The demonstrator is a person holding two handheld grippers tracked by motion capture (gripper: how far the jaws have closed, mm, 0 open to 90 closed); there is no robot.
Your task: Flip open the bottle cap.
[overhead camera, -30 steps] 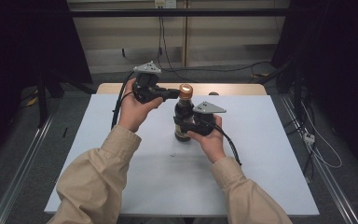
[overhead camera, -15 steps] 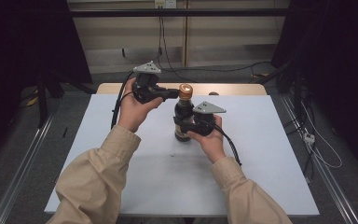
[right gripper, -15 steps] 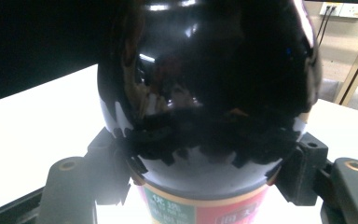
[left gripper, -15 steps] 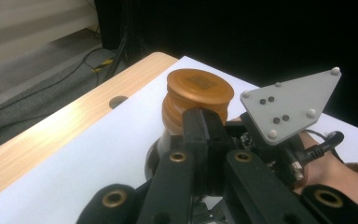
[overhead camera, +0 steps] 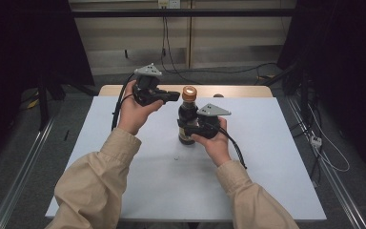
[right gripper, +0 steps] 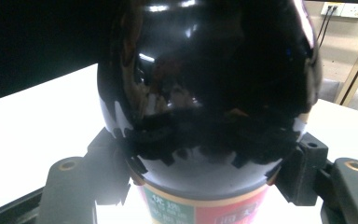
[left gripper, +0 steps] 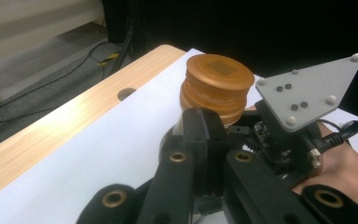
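Bottle: dark glass bottle [overhead camera: 188,121] with a green and red printed label near its base, standing upright on the white sheet, slightly beyond the middle of the table
Cap: round amber-brown plastic cap [overhead camera: 189,92] with ridged sides and a flat top, seated on the bottle neck; seen close in the left gripper view [left gripper: 216,88]
Right gripper: black two-jaw gripper with a grey three-cornered plate [overhead camera: 190,128], held in the person's right hand [overhead camera: 214,140]; jaws clamped on the bottle body, one on each side, just above the label [right gripper: 200,140]
Left gripper: black two-jaw gripper with a grey plate [overhead camera: 171,96], held in the left hand [overhead camera: 134,112] at cap height, tips pointing at the cap and just beside it; jaws drawn together with nothing between them [left gripper: 208,140]; whether the tips touch the cap cannot be told
Table: light wooden table top [overhead camera: 238,90] with a round hole near its far edge, mostly covered by a white sheet [overhead camera: 171,181]
Sleeves: beige fabric sleeves [overhead camera: 95,186] on both forearms
Floor: grey floor [overhead camera: 228,76] beyond the table, with black cables across it
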